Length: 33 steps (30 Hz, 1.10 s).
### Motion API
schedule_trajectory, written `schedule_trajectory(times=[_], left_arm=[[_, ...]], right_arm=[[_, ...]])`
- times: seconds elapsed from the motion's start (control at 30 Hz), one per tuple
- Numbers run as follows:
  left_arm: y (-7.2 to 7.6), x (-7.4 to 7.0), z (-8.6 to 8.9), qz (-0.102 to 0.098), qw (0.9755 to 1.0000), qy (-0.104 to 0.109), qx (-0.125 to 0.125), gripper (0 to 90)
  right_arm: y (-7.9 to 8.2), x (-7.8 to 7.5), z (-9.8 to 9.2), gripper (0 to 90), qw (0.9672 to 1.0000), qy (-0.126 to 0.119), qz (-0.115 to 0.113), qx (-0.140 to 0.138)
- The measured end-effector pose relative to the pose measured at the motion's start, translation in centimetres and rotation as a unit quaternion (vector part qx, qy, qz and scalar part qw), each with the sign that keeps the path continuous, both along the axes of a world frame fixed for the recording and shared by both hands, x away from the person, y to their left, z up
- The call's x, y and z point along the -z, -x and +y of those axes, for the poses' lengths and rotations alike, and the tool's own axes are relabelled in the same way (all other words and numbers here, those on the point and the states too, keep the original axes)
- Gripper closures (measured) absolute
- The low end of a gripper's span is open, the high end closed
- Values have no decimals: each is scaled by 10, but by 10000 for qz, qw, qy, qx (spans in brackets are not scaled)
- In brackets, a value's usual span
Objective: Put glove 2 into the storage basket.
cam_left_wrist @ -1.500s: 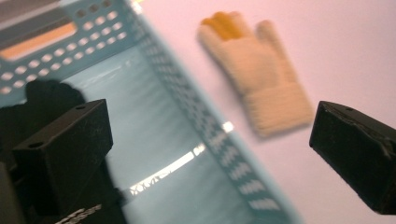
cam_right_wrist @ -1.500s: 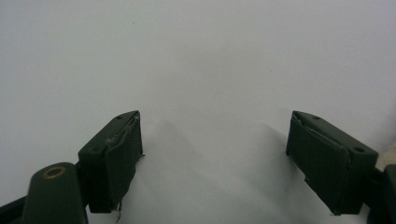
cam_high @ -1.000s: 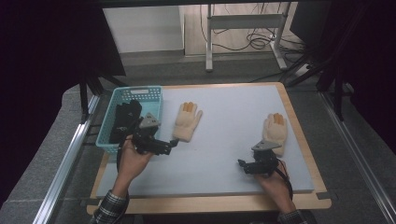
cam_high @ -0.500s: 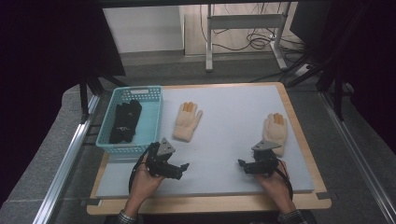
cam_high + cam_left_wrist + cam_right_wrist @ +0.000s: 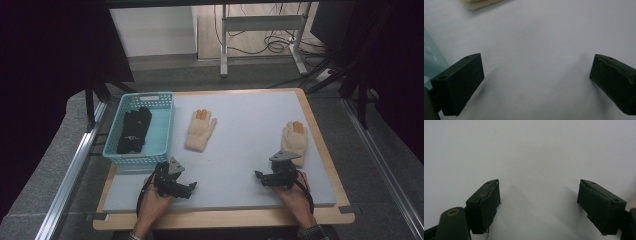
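Note:
Two cream gloves with orange fingertips lie on the white mat: one (image 5: 200, 130) just right of the basket, the other (image 5: 294, 139) near the mat's right edge. A pair of black gloves (image 5: 134, 129) lies inside the light-blue basket (image 5: 165, 131). My left gripper (image 5: 191, 187) rests low on the mat below the basket, open with nothing between its jaws (image 5: 536, 82); the nearer cream glove's cuff (image 5: 477, 3) peeks in at the top of its view. My right gripper (image 5: 258, 175) sits just below the right-hand glove, open and empty over bare mat (image 5: 539, 205).
The mat lies on a wooden board (image 5: 225, 219) whose front edge runs under both hands. Metal rails (image 5: 75, 165) flank the table. A metal frame's legs and cables (image 5: 265, 35) stand on the floor beyond the far edge.
My left gripper has come away from the basket's right side, moving toward the near edge and down onto the mat. The right gripper has stayed put.

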<state>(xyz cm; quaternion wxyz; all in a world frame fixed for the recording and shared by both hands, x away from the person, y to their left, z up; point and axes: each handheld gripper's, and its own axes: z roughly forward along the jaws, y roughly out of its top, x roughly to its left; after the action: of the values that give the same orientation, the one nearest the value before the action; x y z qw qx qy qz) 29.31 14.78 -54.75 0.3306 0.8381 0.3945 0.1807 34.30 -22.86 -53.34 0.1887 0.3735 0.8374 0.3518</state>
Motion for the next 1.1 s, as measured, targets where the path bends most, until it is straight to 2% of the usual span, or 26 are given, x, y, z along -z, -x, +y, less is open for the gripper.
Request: schedule_trajectory(times=[0.07, 0.23, 0.4, 0.57, 0.73, 0.87, 0.97, 1.1], left_arm=[[-1, 2, 2, 76, 9999, 149, -18, 0], [-5, 3, 5, 305, 9990, 322, -39, 0], [-5, 4, 5, 290, 9991, 314, -39, 0], [-5, 4, 5, 289, 9991, 320, -41, 0], [-5, 4, 5, 286, 9991, 319, -41, 0], [-5, 3, 5, 291, 9991, 317, -46, 0], [-5, 3, 5, 289, 9991, 317, -47, 0], [-5, 4, 5, 287, 9991, 318, -48, 0]], right_arm=[[0, 0, 0, 181, 10000, 0, 2, 0], [0, 0, 0, 194, 10000, -8, 3, -26], [3, -2, 1, 242, 10000, -12, -83, -47], [-1, -10, 8, 295, 9997, -134, -43, -202], [-15, -20, 26, 383, 9987, -253, 6, -436], [-27, -23, 42, 470, 9978, -267, 91, -606], [-38, -24, 54, 520, 9967, -387, 164, -699], [-50, -27, 68, 522, 9956, -475, 238, -776]])
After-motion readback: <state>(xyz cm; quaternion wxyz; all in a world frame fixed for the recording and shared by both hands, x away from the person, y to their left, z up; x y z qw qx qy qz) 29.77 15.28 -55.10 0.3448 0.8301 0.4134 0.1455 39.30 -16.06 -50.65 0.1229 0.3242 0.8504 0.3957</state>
